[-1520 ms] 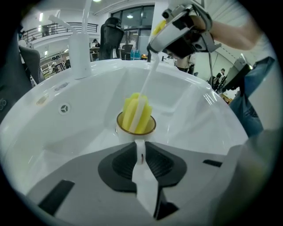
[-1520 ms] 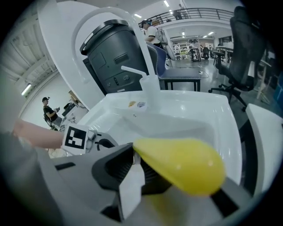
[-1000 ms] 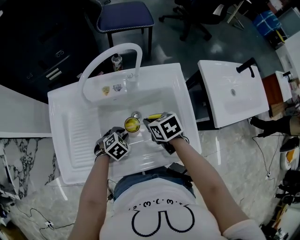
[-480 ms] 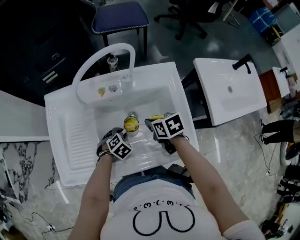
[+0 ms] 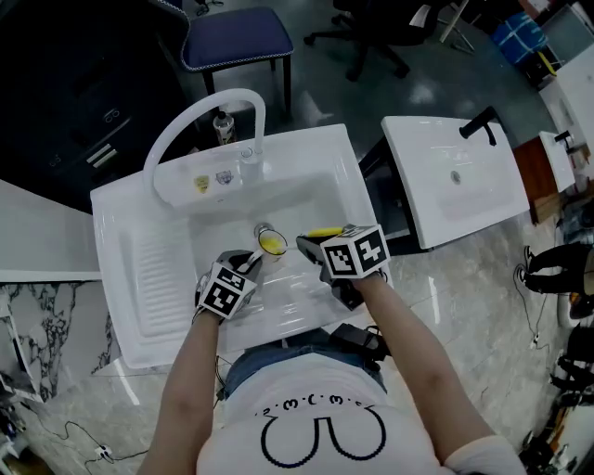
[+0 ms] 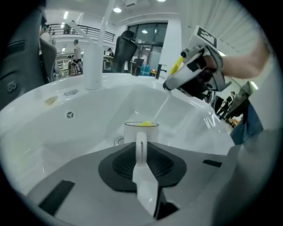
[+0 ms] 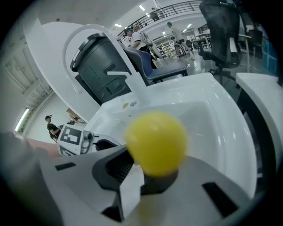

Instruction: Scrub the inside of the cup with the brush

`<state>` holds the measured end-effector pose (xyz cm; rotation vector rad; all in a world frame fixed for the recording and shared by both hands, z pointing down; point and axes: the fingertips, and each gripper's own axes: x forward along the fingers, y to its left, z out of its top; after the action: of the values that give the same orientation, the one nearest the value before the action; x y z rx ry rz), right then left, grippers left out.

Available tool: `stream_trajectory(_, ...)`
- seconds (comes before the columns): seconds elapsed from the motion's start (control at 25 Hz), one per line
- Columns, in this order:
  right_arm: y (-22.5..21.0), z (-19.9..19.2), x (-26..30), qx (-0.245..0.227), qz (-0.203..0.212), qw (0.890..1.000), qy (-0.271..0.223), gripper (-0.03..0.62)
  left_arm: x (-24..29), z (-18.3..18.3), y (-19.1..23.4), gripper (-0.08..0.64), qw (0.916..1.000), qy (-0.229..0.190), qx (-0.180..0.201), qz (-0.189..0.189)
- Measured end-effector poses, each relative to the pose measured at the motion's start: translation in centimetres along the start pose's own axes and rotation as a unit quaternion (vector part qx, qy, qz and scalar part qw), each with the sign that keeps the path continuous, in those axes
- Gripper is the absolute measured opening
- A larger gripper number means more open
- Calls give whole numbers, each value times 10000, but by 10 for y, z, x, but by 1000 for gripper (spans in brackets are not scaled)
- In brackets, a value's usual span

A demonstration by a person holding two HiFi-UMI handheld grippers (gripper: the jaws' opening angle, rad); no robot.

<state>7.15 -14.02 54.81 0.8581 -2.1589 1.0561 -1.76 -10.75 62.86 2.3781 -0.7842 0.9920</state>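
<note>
I count one cup (image 5: 271,243) and one yellow brush (image 5: 323,232), both over the basin of the big sink (image 5: 139,274). There are two claws: the left claw (image 5: 249,263) (its jaws are closing, with the cup's handle between them) and the right claw (image 5: 309,244). I'm sure of two sinks: the big one and a second sink (image 5: 483,199) off its right edge. There are two faucets, one white arched faucet (image 5: 234,92) and one black faucet (image 5: 484,122). Two stickers (image 5: 200,183) sit along the big sink's back edge. Beyond that edge are two chairs, one blue chair (image 5: 237,37) and one black office chair (image 5: 380,28).
</note>
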Motion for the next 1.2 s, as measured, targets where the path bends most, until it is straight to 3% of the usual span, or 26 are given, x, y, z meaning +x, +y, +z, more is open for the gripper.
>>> stream_trajectory(0.12, 11, 18, -23, -146, 142, 9996, -194, 44, -12, 18, -5, 72, 9982, -444, -320, -253)
stream_trajectory(0.24, 20, 31, -42, -435, 116, 9986, -273, 44, -21, 34, -8, 72, 9954, -831, -298, -366)
stream_trajectory(0.44, 31, 40, -68, -691, 46, 9970, -335, 44, -36, 51, -13, 72, 9924, -1117, 481, -190)
stream_trajectory(0.56, 35, 45, -86, -641, 153, 9963, -550, 44, -38, 43, -11, 72, 9906, -910, 1024, 51)
stream_trajectory(0.64, 38, 49, -101, -557, 276, 9952, -752, 44, -39, 33, -5, 72, 9915, -765, 1037, 192)
stream_trajectory(0.88, 46, 57, -140, -461, 622, 9866, -1439, 44, -56, 25, 18, 67, 9941, -969, -54, 486)
stream_trajectory(1.04, 49, 62, -159, -445, 726, 9794, -1833, 44, -70, 27, 25, 67, 9863, -1314, -895, 431)
stream_trajectory(1.2, 57, 60, -166, -309, 1187, 9709, -2058, 44, -79, 34, 26, 67, 9769, -1547, -1457, 238)
